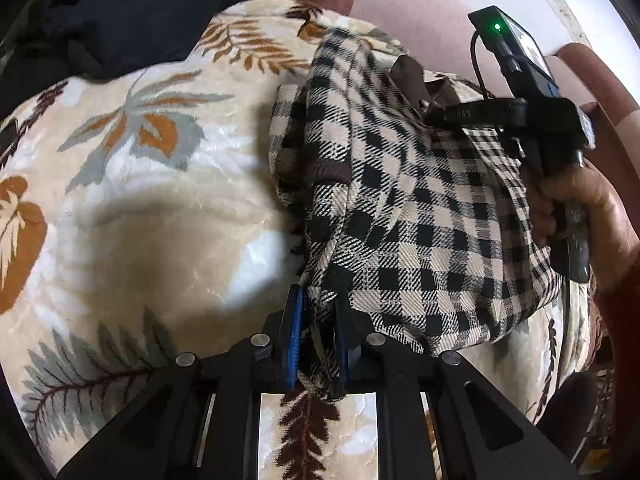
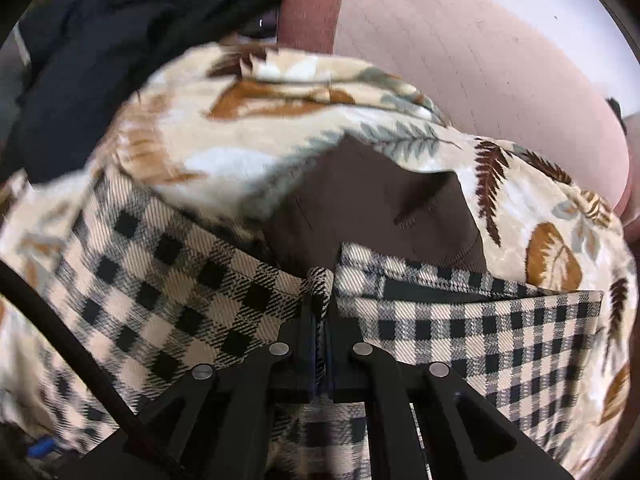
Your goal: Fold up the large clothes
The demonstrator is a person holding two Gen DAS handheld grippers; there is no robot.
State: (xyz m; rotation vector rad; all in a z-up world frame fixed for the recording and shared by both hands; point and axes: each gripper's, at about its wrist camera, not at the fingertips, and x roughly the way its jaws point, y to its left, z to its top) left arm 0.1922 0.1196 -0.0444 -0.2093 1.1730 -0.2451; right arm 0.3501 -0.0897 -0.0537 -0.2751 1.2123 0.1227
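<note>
A black-and-cream checked garment with a brown lining lies bunched on a cream blanket printed with leaves. My left gripper is shut on the garment's near edge, with a fold of checked cloth squeezed between the blue pads. My right gripper is shut on a narrow checked fold at the garment's edge, just below the brown lining. In the left wrist view a person's hand holds the right gripper's handle at the garment's far side; its fingertips are hidden by cloth.
A dark navy cloth lies in a heap beyond the blanket at the upper left, also in the right wrist view. A pink and maroon padded surface rises behind the blanket at the upper right.
</note>
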